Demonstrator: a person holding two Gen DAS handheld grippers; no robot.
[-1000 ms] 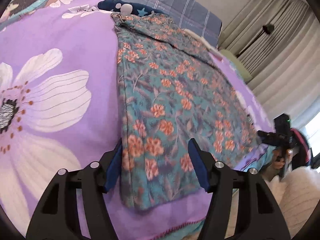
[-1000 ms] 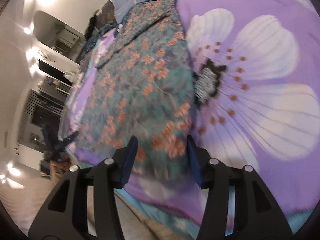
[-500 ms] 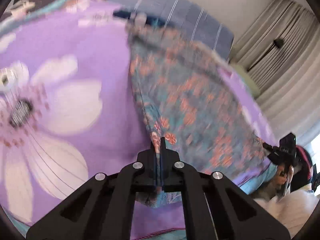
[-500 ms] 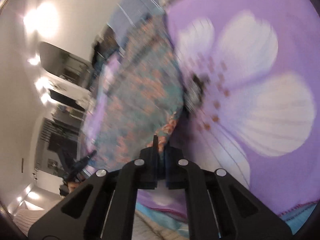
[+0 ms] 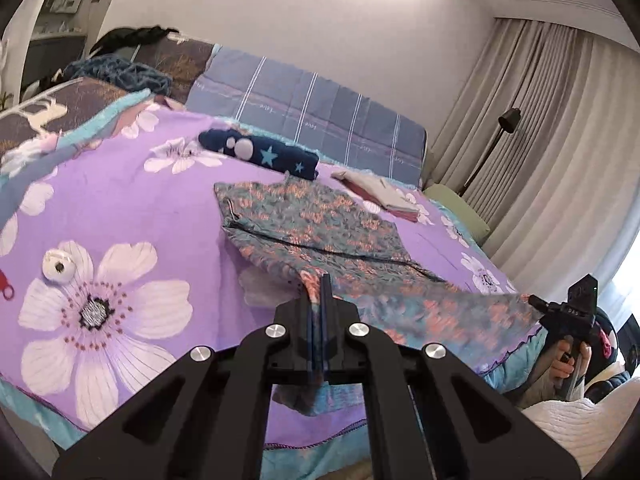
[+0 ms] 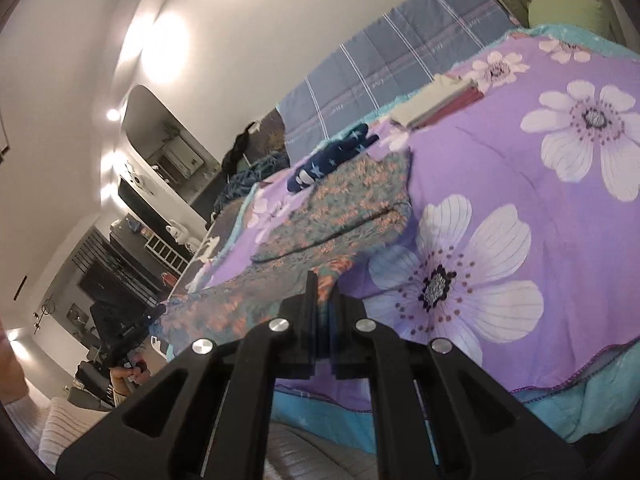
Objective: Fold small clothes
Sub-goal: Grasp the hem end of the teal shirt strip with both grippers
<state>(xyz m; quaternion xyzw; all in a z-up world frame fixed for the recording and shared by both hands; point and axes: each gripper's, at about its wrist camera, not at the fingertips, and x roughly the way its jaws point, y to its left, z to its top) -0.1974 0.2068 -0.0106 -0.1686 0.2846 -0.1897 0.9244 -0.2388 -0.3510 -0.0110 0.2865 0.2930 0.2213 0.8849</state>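
Floral garment [image 5: 320,232]: thin, soft woven cloth, matt, draping in loose folds. Purple flowered bedspread [image 5: 120,208]: smooth printed cloth, matt, stitched hem. Left gripper [image 5: 320,300] and right gripper [image 6: 320,292]: matt black plastic frames with shiny round metal screw heads [image 5: 276,331]. Plaid quilt [image 5: 320,108]: padded, stitched cloth. Curtains [image 5: 540,140]: pleated matt fabric. Wall [image 5: 280,12]: smooth, painted.
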